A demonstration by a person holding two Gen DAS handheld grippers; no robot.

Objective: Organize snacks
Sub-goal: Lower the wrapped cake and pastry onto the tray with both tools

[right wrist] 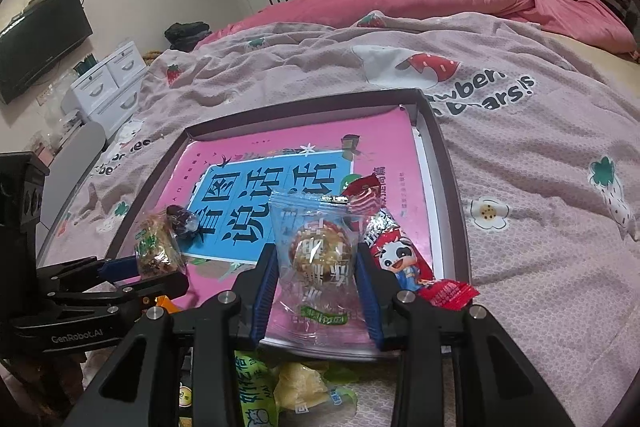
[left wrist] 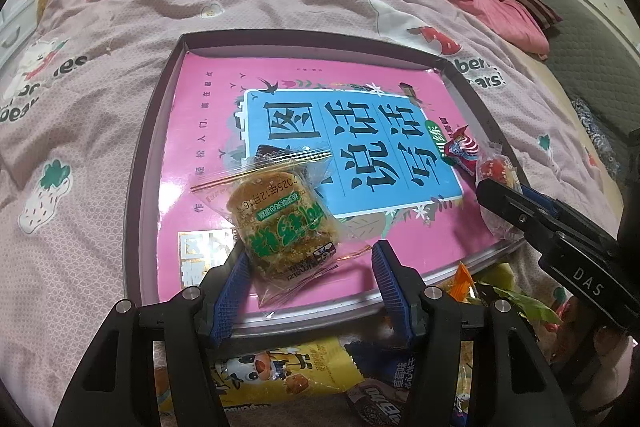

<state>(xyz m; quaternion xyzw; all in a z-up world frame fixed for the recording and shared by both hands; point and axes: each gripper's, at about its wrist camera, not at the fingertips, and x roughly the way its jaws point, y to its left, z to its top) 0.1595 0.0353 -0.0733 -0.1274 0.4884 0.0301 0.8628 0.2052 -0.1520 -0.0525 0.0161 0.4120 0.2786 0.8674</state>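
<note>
Right now two claws hang over a flat box lid (left wrist: 148,163) that lies on a bed with a strawberry blanket (left wrist: 120,75). A pink book (left wrist: 208,99) with a big blue label lies inside the lid.

The left claw (left wrist: 306,281) has its blue fingers apart. A brown crispy cake in a clear wrapper (left wrist: 280,223) sits between them, at the near left part of the book. The wrapper touches the left finger, but the right finger is clear of it. A small dark candy (right wrist: 182,219) lies just behind that cake.

The right claw (right wrist: 316,287) is clamped on a round nutty cookie in a clear wrapper (right wrist: 316,255), and both fingers press its sides. It is over the near right part of the book. Just beside it lie a red cow packet (right wrist: 396,251) and a small red packet (right wrist: 448,293).

More snacks lie on the bed near the lid's front edge, with a yellow cow bag (left wrist: 280,375) among them.
</note>
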